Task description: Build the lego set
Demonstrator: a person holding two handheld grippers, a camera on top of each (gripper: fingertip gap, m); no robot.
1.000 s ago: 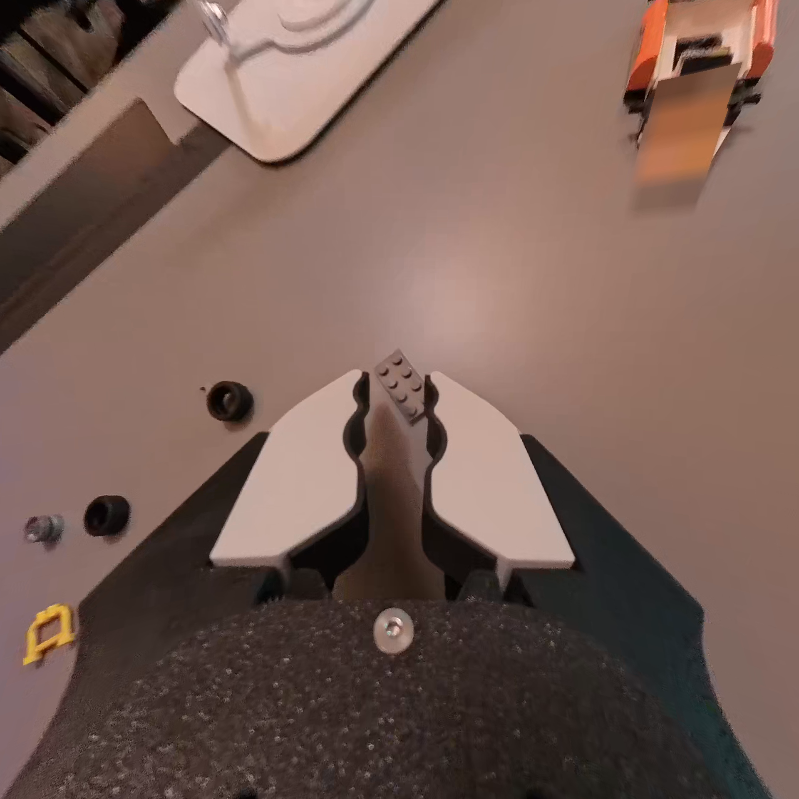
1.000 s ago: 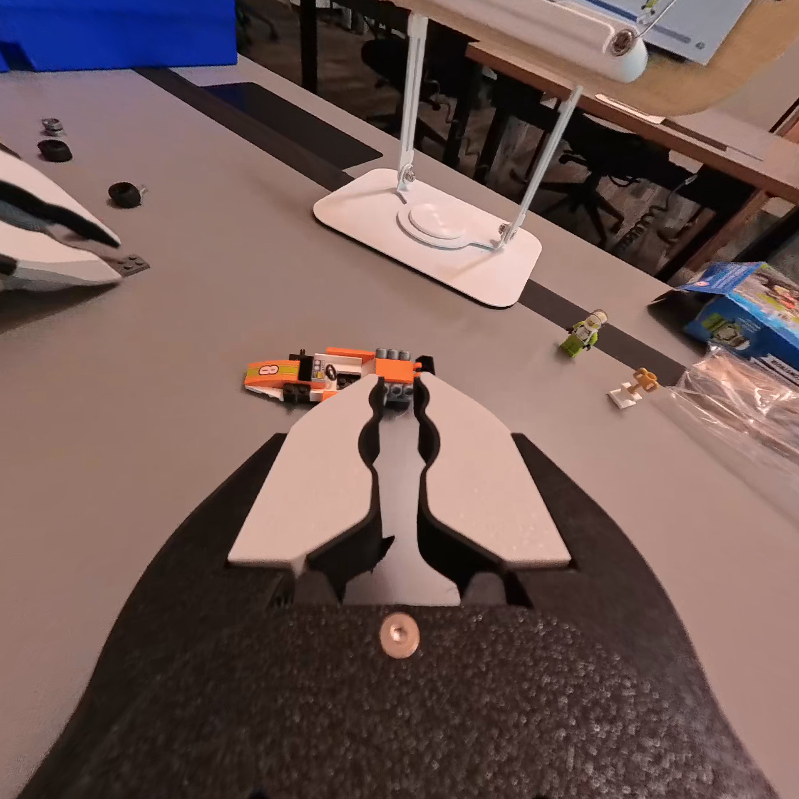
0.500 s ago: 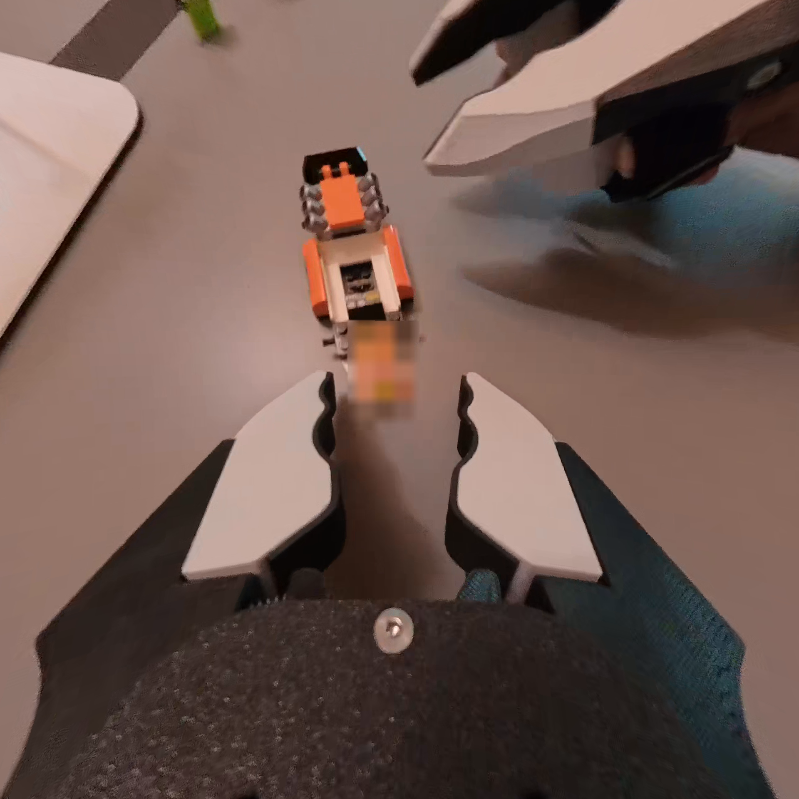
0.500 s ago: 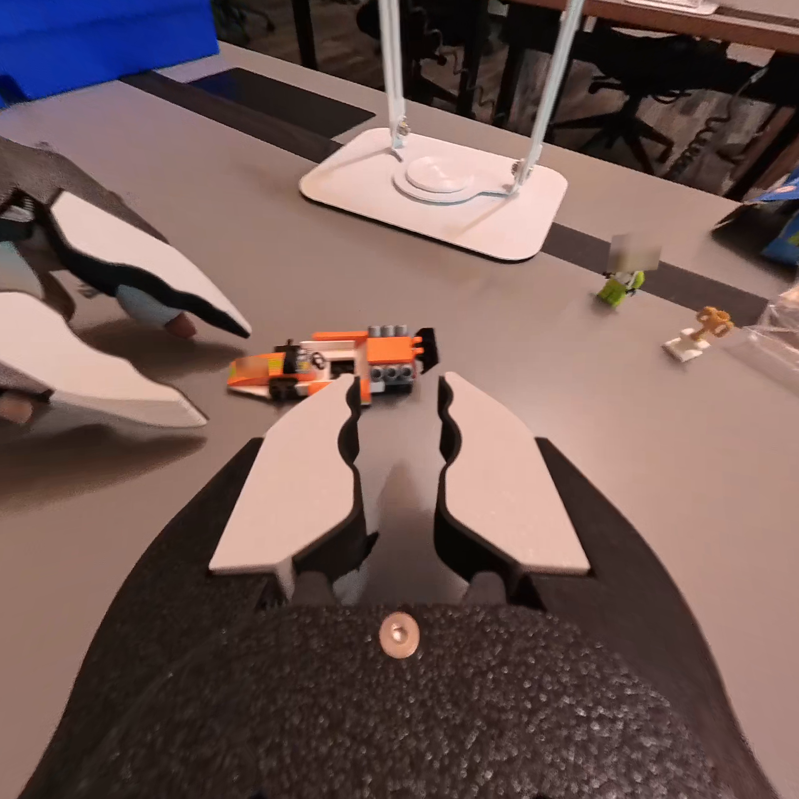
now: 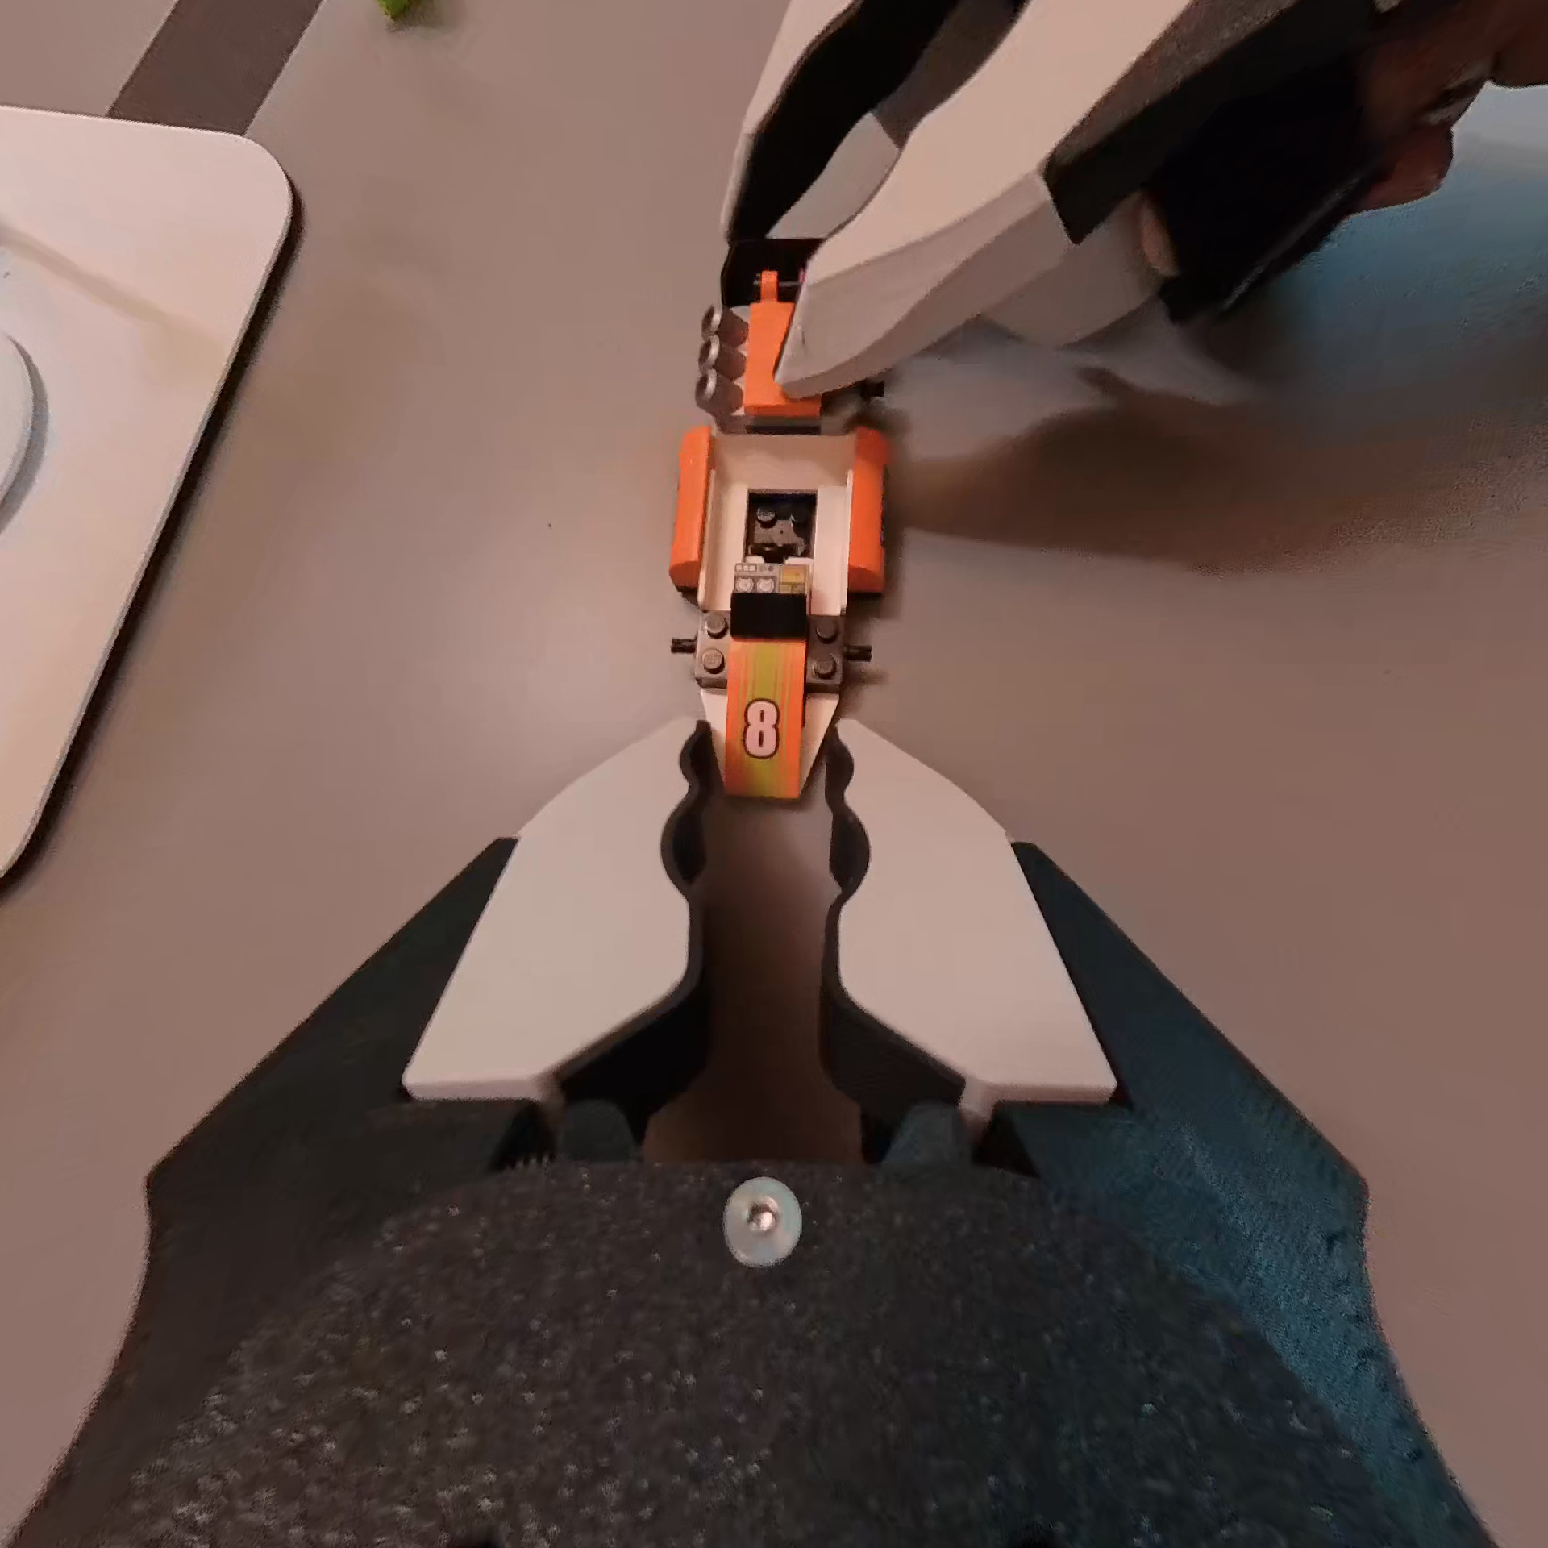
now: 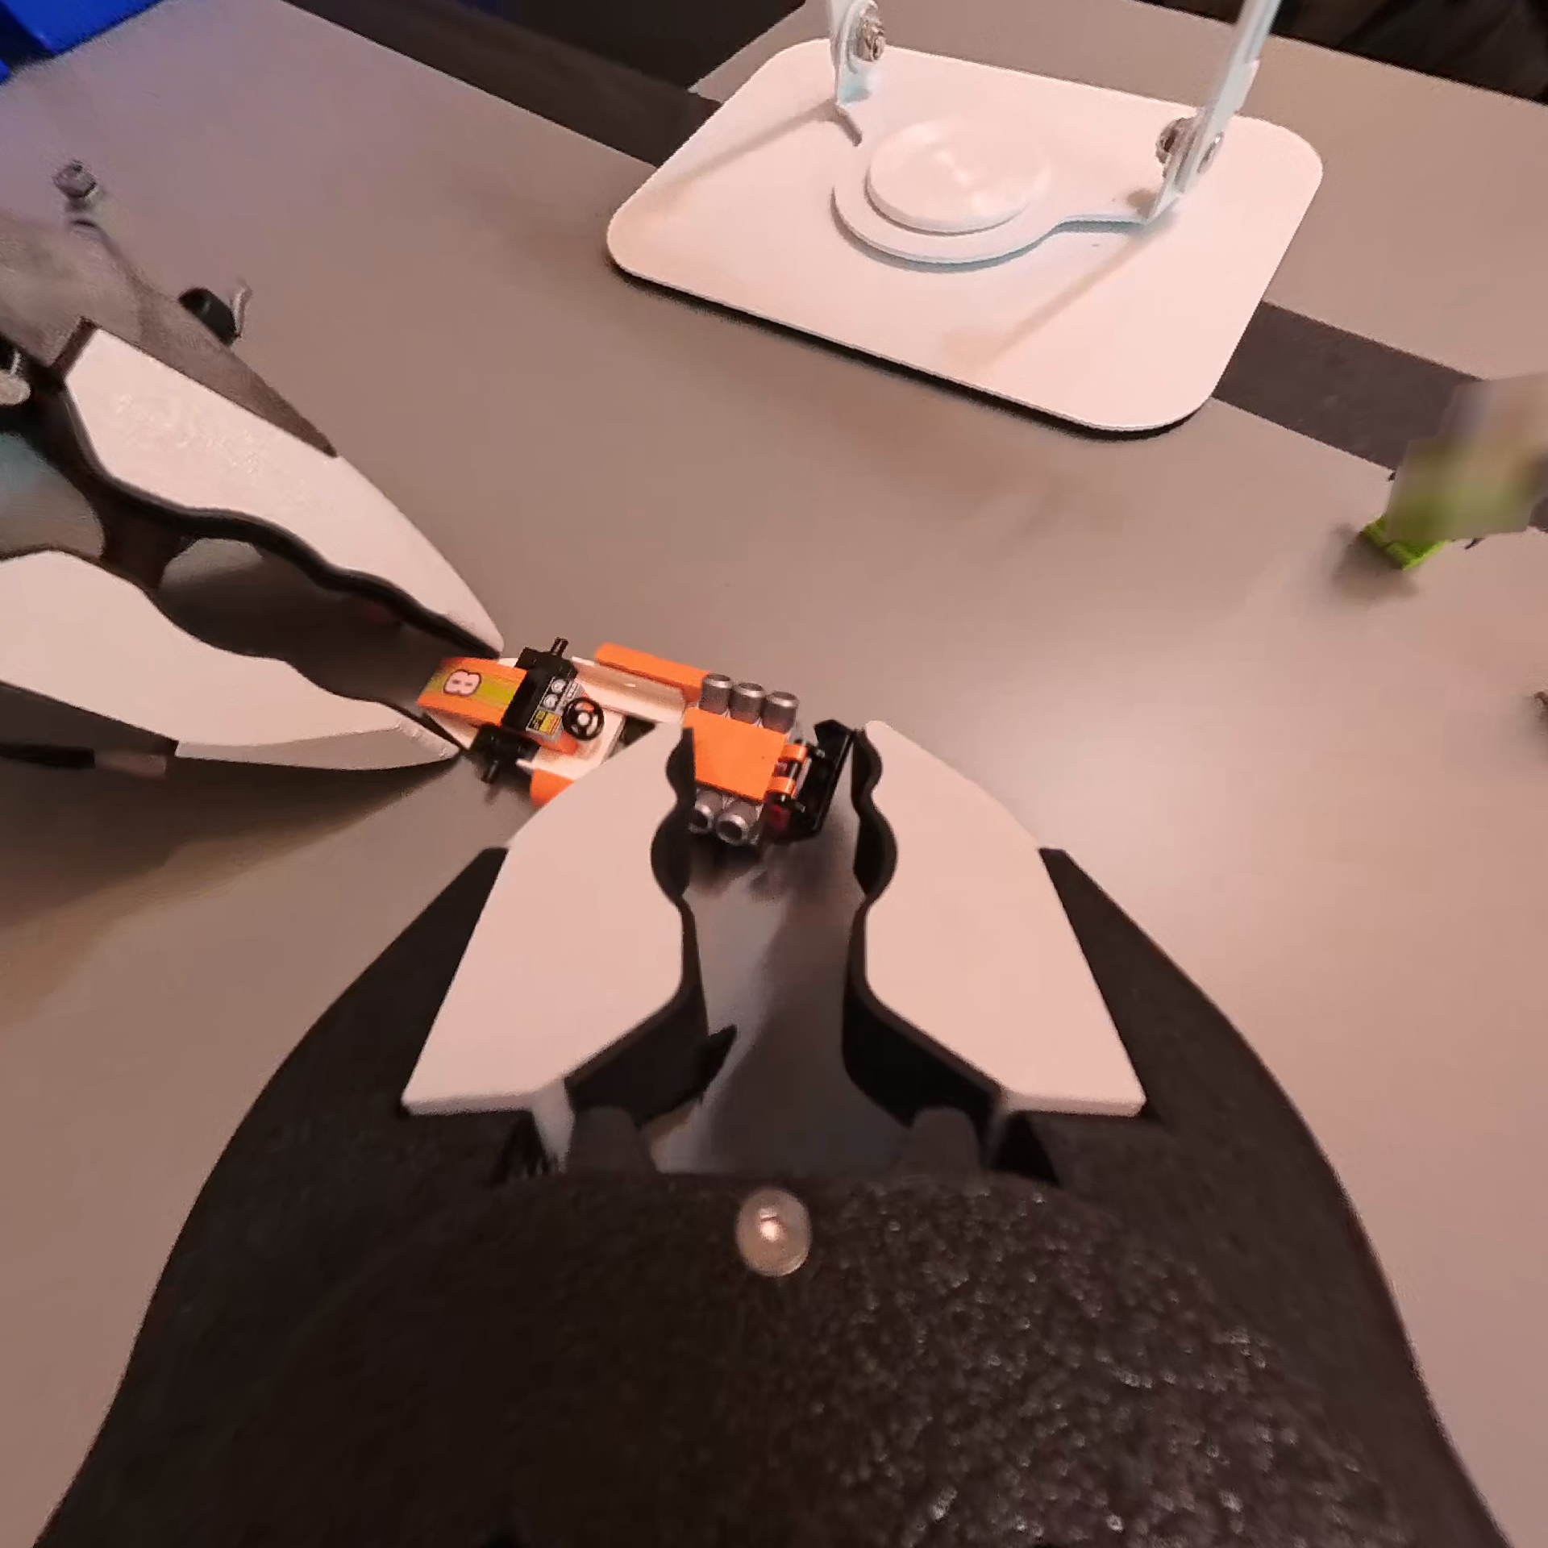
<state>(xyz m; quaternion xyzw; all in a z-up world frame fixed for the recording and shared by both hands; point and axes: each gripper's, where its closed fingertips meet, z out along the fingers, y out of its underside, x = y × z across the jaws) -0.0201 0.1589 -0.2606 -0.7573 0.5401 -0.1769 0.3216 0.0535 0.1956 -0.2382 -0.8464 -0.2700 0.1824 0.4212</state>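
Note:
The orange and white lego car (image 5: 775, 544) lies on the grey table with its numbered nose toward my left gripper (image 5: 766, 741). The left fingertips (image 5: 871, 779) press both sides of the nose. My right gripper (image 6: 771, 737) is open, and its fingers straddle the car's rear engine block (image 6: 737, 754) and black spoiler. In the left wrist view the right gripper (image 5: 779, 318) comes in from the top right over the car's rear. In the right wrist view the left gripper (image 6: 473, 695) sits at the left on the nose of the car (image 6: 570, 712).
A white lamp base (image 6: 963, 226) stands behind the car and also shows at the left of the left wrist view (image 5: 126, 419). A green minifigure (image 6: 1416, 536) stands at the right. A black tyre (image 6: 209, 306) and a small grey part (image 6: 75, 180) lie far left.
My left gripper left the small grey plate, swung over to the car and narrowed onto its nose. My right gripper opened wider and moved in around the car's rear.

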